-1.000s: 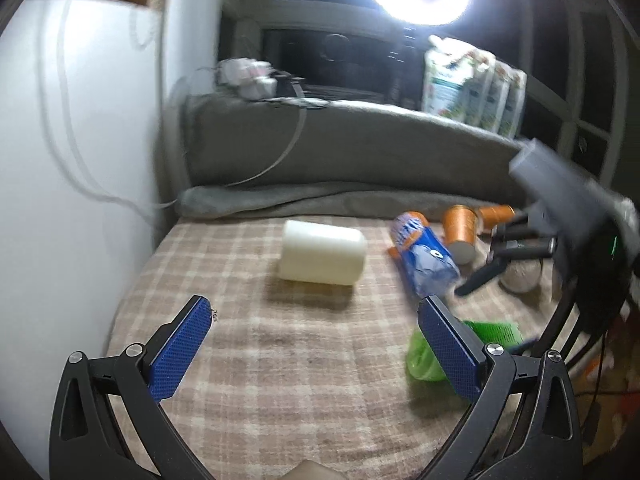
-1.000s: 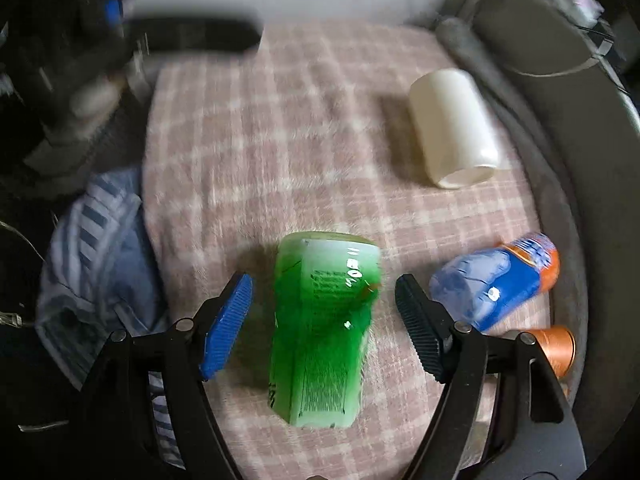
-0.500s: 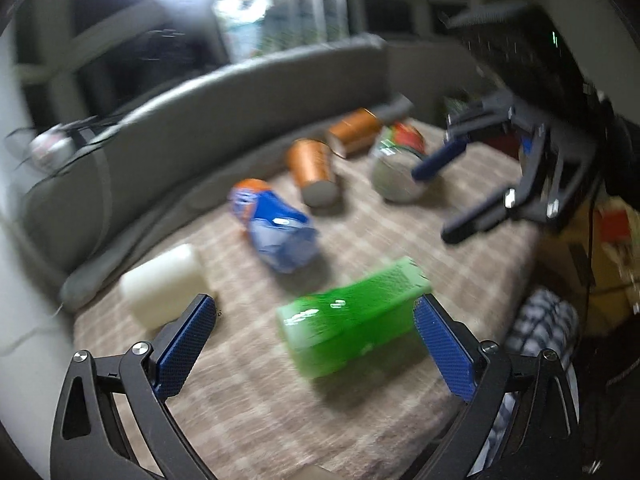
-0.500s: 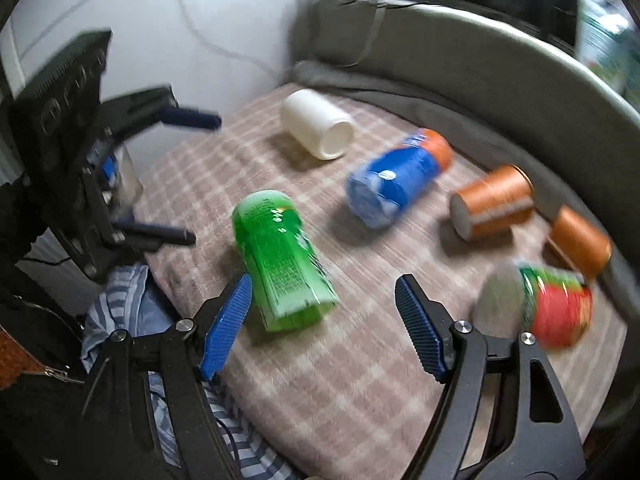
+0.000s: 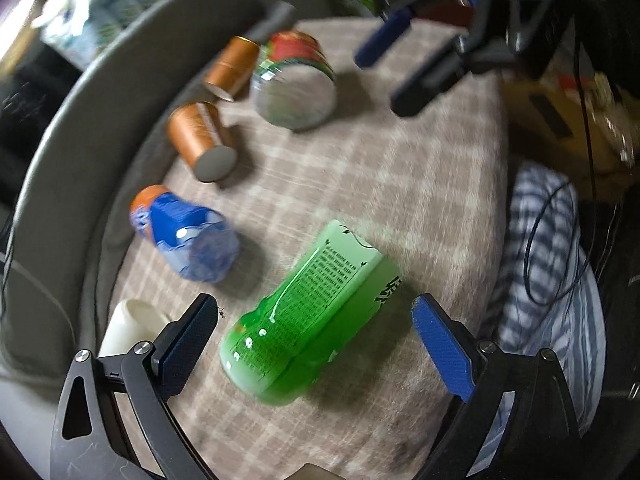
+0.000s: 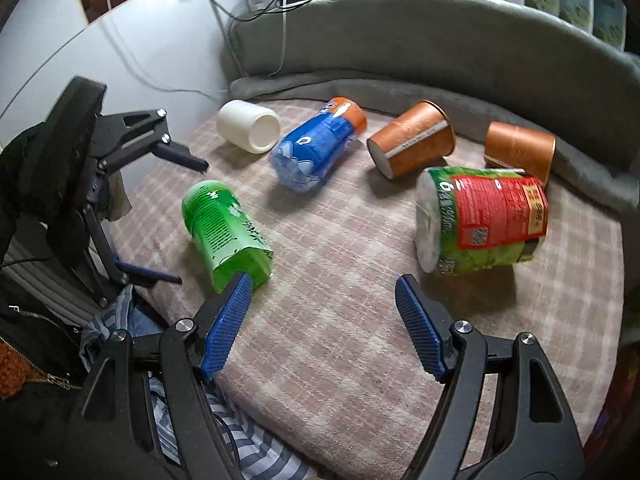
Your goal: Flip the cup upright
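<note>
A translucent green plastic cup (image 5: 316, 316) is seen lying on its side on the checked blanket (image 5: 372, 168), framed by the left gripper (image 5: 316, 340); the right gripper (image 6: 324, 320) is held nearby, jaws apart on both.

bare checked cloth (image 6: 340, 320) before right tongs (image 6: 320, 316), green cup (image 6: 224, 228) flanking

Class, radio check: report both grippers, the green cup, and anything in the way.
Left gripper open, straddling green cup. Right gripper open, empty. Green cup on its side on the checked cloth. Blue cup lies close beside it.
</note>
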{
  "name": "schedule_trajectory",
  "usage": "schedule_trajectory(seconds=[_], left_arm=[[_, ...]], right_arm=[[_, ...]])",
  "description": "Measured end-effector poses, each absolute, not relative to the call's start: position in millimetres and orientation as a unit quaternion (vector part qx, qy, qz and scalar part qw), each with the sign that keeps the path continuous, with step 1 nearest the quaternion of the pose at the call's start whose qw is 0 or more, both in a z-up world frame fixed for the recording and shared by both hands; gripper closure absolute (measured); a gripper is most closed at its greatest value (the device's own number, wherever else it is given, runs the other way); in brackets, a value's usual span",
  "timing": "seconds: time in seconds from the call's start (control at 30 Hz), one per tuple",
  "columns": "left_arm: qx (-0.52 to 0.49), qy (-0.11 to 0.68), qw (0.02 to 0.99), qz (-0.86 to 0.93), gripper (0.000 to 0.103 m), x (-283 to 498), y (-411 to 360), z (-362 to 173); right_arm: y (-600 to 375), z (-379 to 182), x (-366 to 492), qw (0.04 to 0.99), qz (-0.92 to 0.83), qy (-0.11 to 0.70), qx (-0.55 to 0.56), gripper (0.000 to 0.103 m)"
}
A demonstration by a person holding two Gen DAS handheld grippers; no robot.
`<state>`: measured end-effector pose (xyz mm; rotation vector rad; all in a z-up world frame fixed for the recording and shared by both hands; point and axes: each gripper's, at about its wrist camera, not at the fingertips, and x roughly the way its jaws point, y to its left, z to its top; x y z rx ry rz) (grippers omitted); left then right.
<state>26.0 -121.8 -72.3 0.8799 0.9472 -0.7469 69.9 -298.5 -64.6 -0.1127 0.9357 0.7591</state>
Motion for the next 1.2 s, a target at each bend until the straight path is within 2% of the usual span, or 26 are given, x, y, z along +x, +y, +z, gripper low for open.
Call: schedule_trajectory(seconds=[0.53, 0.67, 0.73, 0.77, 0.8, 1.0, 1.2], left_arm=[[0.522, 0.48, 0.619, -0.338, 0.006, 41.2, -161.9, -114.9], [0.526, 0.482, 0.613, -0.34, 0.019, 40.7, -166.2, -122.4], [0.527, 0.484, 0.611, -0.339, 0.022, 43.3, -169.2, -126.9], [0.524, 0.486, 0.611, -0.34, 0.029, 44.1, -169.1, -127.7], [0.521, 0.488, 0.612, -0.339, 0.032, 44.0, -169.1, -128.8], [0.491, 0.483, 0.644, -0.334, 0.037, 47.4, -162.1, -119.8], [0.419, 0.469, 0.711, -0.314, 0.043, 65.3, -142.4, -93.3]], right_arm=[[-355.1, -64.1, 94.1, 0.836, 0.324, 0.441, 0.05, 0.026], [-364.0, -68.5, 96.8, 0.838, 0.311, 0.444, 0.061, 0.026], [-365.5, -68.7, 96.7, 0.839, 0.307, 0.444, 0.063, 0.026], [-366.4, -68.4, 96.8, 0.841, 0.304, 0.444, 0.063, 0.026], [-366.8, -67.8, 96.9, 0.841, 0.303, 0.443, 0.065, 0.026], [-365.9, -65.6, 97.1, 0.845, 0.298, 0.439, 0.067, 0.026], [-360.0, -64.7, 95.8, 0.846, 0.297, 0.438, 0.067, 0.026]])
